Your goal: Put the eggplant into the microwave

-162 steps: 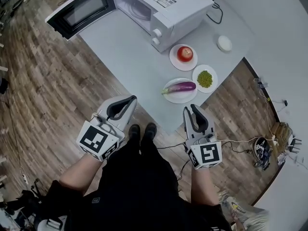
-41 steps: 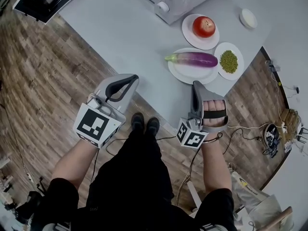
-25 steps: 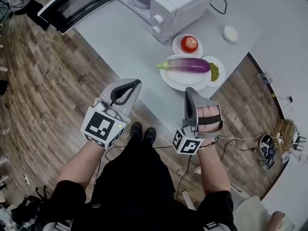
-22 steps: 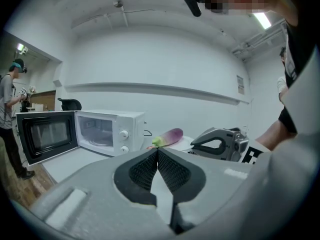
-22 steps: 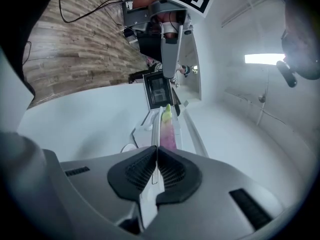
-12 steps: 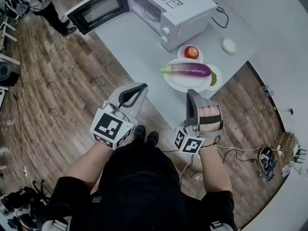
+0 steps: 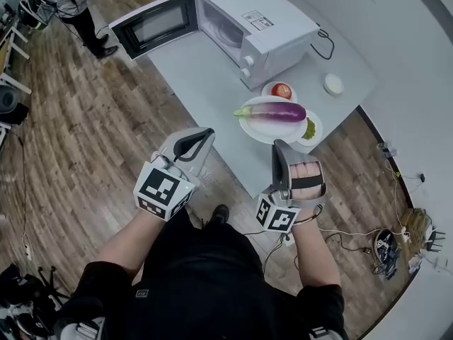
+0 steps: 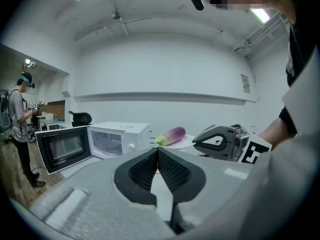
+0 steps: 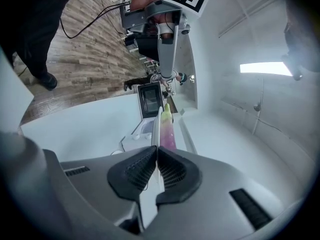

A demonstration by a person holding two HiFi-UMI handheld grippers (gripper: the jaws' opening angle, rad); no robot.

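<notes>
A person standing at a white table (image 7: 205, 94) is holding the eggplant (image 7: 272, 111) on its white plate (image 7: 253, 126), right of centre in the head view. The right gripper (image 7: 277, 145) is turned on its side and its jaws are closed on the plate's near rim. The right gripper view is showing that rim running edge-on out from between the pads, with the purple eggplant lying along it. The plate is overlapping a dish of greens (image 7: 310, 129), with a red fruit (image 7: 282, 90) just behind, which suggests it is hanging clear of the tabletop rather than resting on it. The left gripper (image 7: 206, 132), at centre-left, is sitting with its jaws pressed together and nothing between them. At the top of the frame the microwave (image 7: 272, 30) is standing with its door (image 7: 154, 24) swung wide to the left and its cavity looking bare. The step in hand appears to be the carry across to the oven. The next move is calling for the plate to be kept level so the eggplant is not rolling off. It then needs easing through the opening toward the upper left and setting down before the jaws let go.
</notes>
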